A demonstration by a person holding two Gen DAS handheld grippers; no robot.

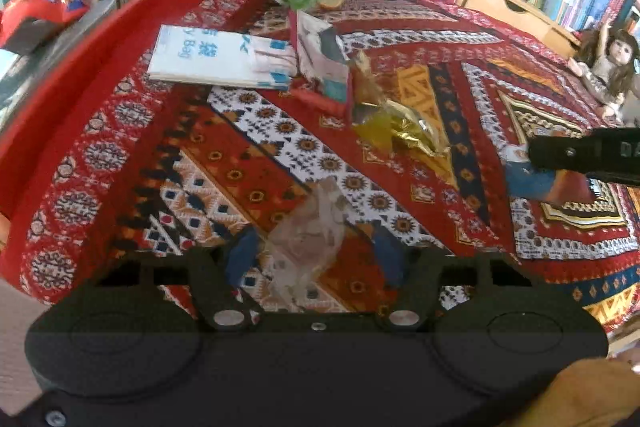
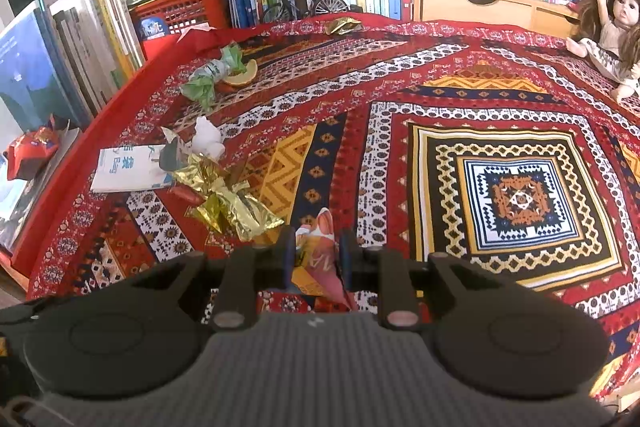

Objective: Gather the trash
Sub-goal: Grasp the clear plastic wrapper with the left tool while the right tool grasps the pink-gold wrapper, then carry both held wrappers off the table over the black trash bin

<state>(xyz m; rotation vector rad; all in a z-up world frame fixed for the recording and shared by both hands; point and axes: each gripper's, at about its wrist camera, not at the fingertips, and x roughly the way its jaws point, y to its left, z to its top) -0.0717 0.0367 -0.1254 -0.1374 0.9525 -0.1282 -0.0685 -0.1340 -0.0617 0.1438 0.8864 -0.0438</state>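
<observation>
A crumpled clear plastic wrapper lies on the patterned cloth between the blue-padded fingers of my left gripper, which stands open around it. My right gripper is shut on a colourful orange and blue snack wrapper; in the left wrist view that gripper enters from the right with the wrapper hanging below it. Crumpled gold foil lies just left of the right gripper and also shows ahead in the left view, gold foil.
On the red patterned tablecloth lie a white bag box, a torn red packet, white tissue, a green plastic bag beside an orange peel, and a far gold wrapper. Books ring the table; a doll sits right.
</observation>
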